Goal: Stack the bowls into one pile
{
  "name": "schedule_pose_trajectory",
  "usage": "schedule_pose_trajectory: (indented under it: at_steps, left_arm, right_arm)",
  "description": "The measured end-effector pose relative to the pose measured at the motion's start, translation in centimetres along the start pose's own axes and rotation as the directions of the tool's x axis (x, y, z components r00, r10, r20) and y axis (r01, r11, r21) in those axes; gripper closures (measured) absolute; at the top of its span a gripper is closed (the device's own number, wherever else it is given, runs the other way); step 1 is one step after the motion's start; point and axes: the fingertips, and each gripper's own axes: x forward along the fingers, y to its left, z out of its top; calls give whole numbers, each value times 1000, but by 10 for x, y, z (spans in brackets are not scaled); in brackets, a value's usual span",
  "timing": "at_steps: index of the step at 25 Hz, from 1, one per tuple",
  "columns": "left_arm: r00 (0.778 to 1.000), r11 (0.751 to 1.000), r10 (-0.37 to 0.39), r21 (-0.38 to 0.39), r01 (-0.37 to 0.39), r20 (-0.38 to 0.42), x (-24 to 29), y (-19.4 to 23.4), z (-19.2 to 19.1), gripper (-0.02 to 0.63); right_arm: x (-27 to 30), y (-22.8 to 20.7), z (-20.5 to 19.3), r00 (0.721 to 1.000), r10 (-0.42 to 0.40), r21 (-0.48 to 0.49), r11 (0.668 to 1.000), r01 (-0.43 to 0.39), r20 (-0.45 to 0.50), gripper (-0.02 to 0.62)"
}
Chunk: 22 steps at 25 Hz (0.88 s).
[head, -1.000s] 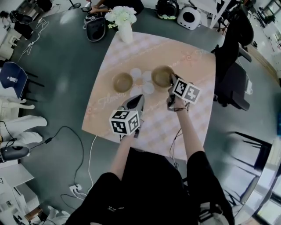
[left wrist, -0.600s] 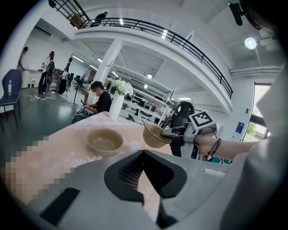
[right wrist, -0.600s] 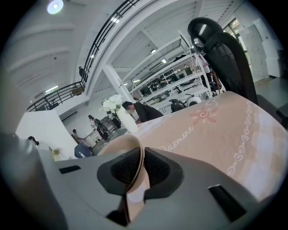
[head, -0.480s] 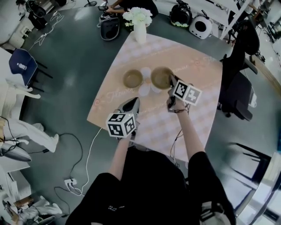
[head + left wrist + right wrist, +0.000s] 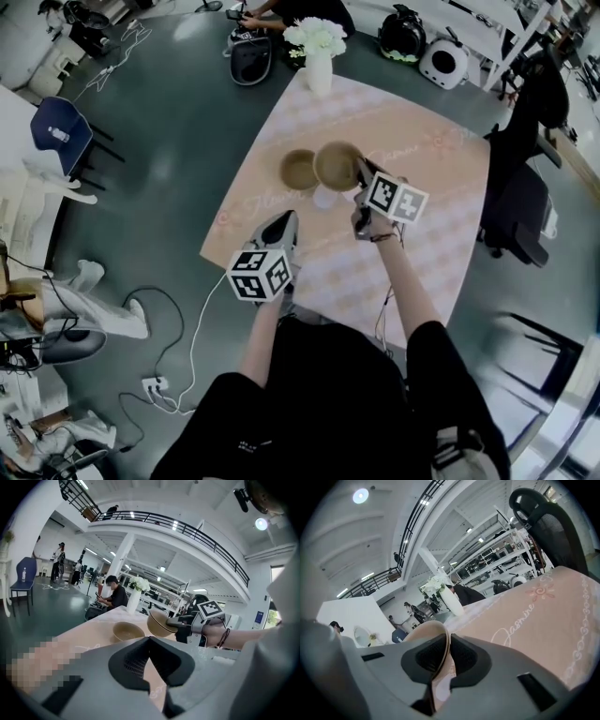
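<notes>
Pinching a bowl [image 5: 336, 165] by its rim, the right gripper [image 5: 359, 174] holds it off the bench [image 5: 427, 248]. The other bowl [image 5: 298, 172] sits just left of those fingers, so nesting's still left. Left gripper [image 5: 285, 219] fingers are pressed together, empty.

I see a beige-brown round ceramic bowl [image 5: 298, 171], a second matching bowl [image 5: 337, 165], and a pale pink tablecloth [image 5: 427, 253] with, I think, faint white checks.

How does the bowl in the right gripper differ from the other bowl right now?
The held bowl is pinched by its rim in the right gripper's jaws, raised off the table; the other bowl rests on it, untouched. The held bowl tilts slightly; the other bowl sits level. Both are tan, round and look alike in size.
</notes>
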Motion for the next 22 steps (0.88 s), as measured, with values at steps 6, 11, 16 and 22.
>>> schedule_pose_trajectory:
  at_steps: [6,11,16,22]
  left_arm:
    - [999,1000,27,-10,-27,21,-6,28,6,609]
    - [999,999,42,-25,-42,13,-10,46,7,609]
    - [999,998,42,-38,-42,-5,-8,51,5,609]
    - [999,998,39,-47,-40,-20,-7,55,2,609]
  right_arm:
    - [30,24,-9,999,39,-3,999,-39,-10,575]
    - [51,43,-22,998,49,-47,998,-51,-43,575]
    - [67,49,-35,995,27,-126,991,-39,-96,575]
    - [80,50,-50,988,-13,-195,981,-17,-151,571]
